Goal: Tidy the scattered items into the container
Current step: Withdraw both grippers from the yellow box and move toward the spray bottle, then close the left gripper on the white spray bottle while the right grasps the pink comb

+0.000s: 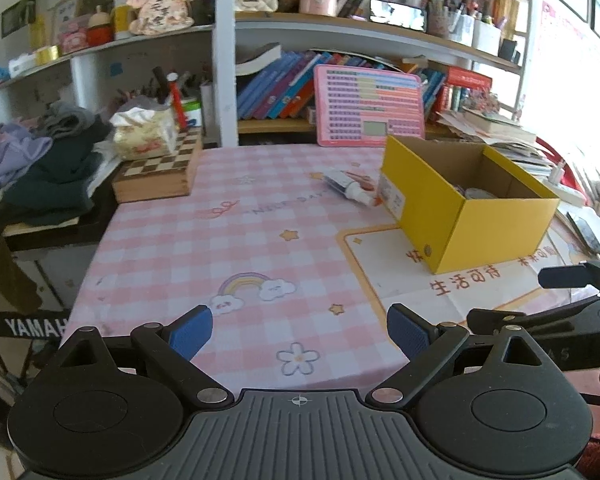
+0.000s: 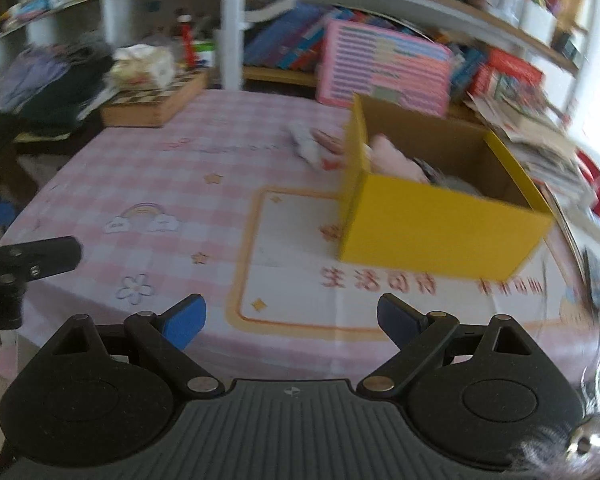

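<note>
Well ahead of both wide-open, empty grippers, left (image 1: 299, 334) and right (image 2: 291, 320), a tube (image 1: 350, 187) lies beside the box (image 1: 460, 216).

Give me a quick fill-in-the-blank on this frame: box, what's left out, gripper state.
1. The box on the checked tablecloth is coloured ____.
2. The tube lies on the cloth just ____ the box, not in it.
3. Both the left gripper and the right gripper have their fingers ____ and hold nothing.

Missing words: yellow; outside; open
</note>
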### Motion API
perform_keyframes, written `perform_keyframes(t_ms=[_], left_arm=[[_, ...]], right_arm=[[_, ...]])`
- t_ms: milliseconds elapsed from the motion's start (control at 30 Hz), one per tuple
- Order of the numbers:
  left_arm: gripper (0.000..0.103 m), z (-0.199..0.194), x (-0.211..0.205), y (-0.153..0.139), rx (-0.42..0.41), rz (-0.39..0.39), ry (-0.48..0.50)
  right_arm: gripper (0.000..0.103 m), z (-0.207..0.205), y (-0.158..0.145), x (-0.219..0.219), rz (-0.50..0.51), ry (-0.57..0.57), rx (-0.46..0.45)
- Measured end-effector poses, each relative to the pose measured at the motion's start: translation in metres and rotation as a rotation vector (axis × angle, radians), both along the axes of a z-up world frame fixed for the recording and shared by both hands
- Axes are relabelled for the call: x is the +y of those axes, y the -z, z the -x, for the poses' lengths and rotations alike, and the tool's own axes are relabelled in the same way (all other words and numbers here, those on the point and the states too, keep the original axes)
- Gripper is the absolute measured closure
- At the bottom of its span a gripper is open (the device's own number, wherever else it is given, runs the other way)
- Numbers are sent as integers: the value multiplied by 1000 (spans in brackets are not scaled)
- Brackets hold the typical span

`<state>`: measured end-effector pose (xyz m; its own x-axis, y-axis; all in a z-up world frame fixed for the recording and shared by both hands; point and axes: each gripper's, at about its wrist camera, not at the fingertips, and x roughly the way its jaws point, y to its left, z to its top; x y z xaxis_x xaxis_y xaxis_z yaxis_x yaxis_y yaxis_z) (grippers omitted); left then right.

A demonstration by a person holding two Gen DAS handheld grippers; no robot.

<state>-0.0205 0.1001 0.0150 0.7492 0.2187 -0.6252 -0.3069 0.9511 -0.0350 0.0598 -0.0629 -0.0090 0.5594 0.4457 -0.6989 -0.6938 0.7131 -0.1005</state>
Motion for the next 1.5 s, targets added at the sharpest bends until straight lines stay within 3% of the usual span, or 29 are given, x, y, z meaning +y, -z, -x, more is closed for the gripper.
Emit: perform_keyframes(t_ms=[233,467,633,1000,1233,1500], left_arm=[[7,-2,9,1,-3,13,-18],[7,-18,15,6,7,23,-14],[7,-36,25,8,12,23,-36],[7,-85,41,21,56,38,-36],[7,-118,51,28,60,34,-43],[9,-166,59,34,35,33,4]], right_arm=[[14,6,-1,20,14,-87,-74],[36,-13,5,30,13,-104,-56],[46,-32,6,42,6,-119,-46],[47,-72,-5,66,-15,-169,-113],[47,-115,-16,84,-52,-173,-59],[48,-175,-28,121,-4,-271,31]])
